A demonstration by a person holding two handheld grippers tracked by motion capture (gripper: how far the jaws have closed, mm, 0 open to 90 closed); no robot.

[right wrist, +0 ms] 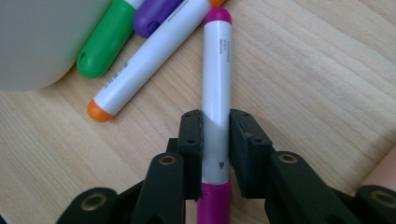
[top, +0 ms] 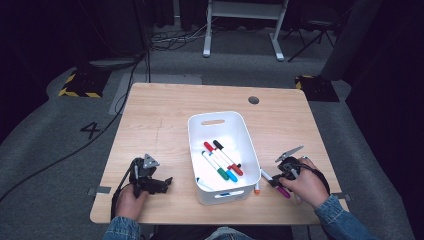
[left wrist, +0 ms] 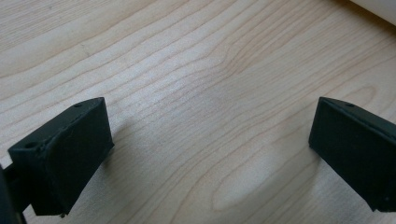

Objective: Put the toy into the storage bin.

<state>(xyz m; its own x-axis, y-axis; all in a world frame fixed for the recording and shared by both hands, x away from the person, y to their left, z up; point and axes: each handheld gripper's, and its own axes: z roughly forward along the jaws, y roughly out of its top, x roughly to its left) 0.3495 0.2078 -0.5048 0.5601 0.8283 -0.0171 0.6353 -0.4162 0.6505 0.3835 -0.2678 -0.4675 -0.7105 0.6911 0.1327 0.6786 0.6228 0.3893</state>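
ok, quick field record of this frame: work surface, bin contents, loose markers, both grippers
surface: wooden table
bin: white bin at table centre, markers inside, among them red, black, green, blue
loose markers: orange-ended marker, green cap and purple cap, on the table right of the bin
right gripper: shut on the magenta marker, jaws clamped on its white barrel, low over the table
left gripper: jaws wide apart over bare wood, nothing between them
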